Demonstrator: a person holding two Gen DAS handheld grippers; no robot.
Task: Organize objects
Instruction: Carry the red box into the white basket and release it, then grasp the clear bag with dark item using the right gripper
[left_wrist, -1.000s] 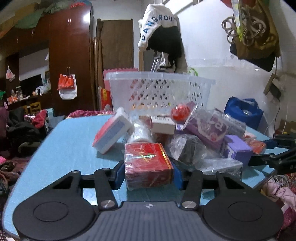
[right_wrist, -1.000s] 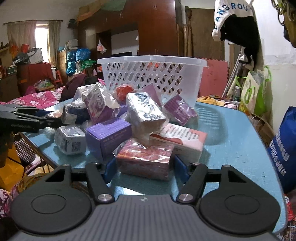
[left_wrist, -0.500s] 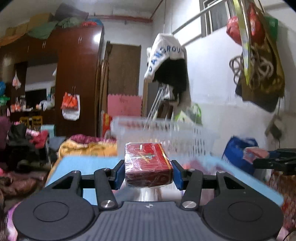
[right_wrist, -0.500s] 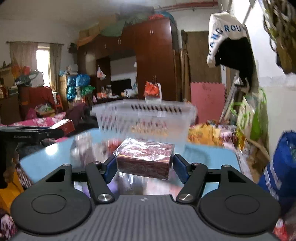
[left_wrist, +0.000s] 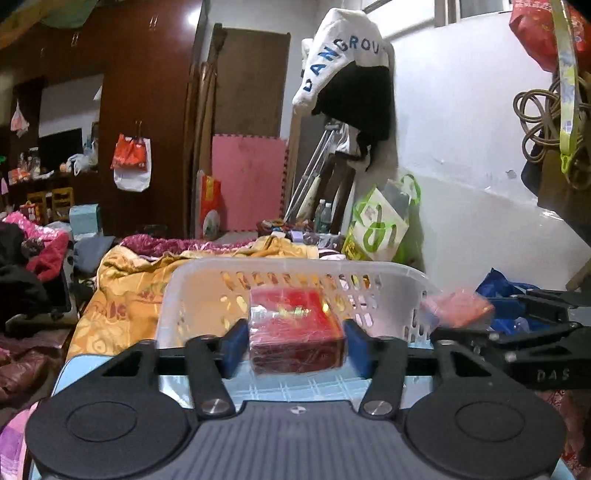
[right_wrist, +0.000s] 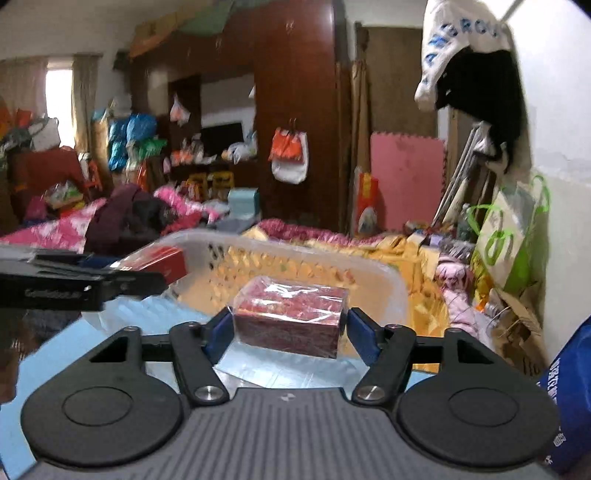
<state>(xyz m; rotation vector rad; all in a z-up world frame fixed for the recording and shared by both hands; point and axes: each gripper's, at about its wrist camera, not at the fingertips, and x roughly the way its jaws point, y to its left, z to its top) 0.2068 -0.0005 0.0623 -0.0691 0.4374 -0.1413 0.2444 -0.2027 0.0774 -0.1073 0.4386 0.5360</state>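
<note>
The left gripper (left_wrist: 295, 343) was clamped on a red box (left_wrist: 297, 334), its blue pads pressed flat against the two short sides — a sensible hold, since the rigid parallel faces gave the pads something square to bear on. The box was wrapped in glossy clear film that caught the light and wrinkled at the edges. Just ahead of that gripper stood the white basket (left_wrist: 207, 295), a thin plastic tub with a rolled rim and rows of slots cut through its walls; the box hung at about rim height, in front of the near wall, so it looked poised to go over and in.

The right gripper (right_wrist: 288, 326) was likewise closed on a wrapped box (right_wrist: 291, 317), darker red and patterned, longer than it was tall, held by its ends and tilted slightly. Its film was looser and puckered at the corners. The basket (right_wrist: 369, 273) sat directly beyond it, with the pale blue worktop (right_wrist: 155, 314) showing beneath and to the left.

Both loads appeared to be carried side by side toward the same container, each gripper visible at the other's flank — presumably so that two items could be dropped in one trip. Slick film might let a box slip if the squeeze eased early.
</note>
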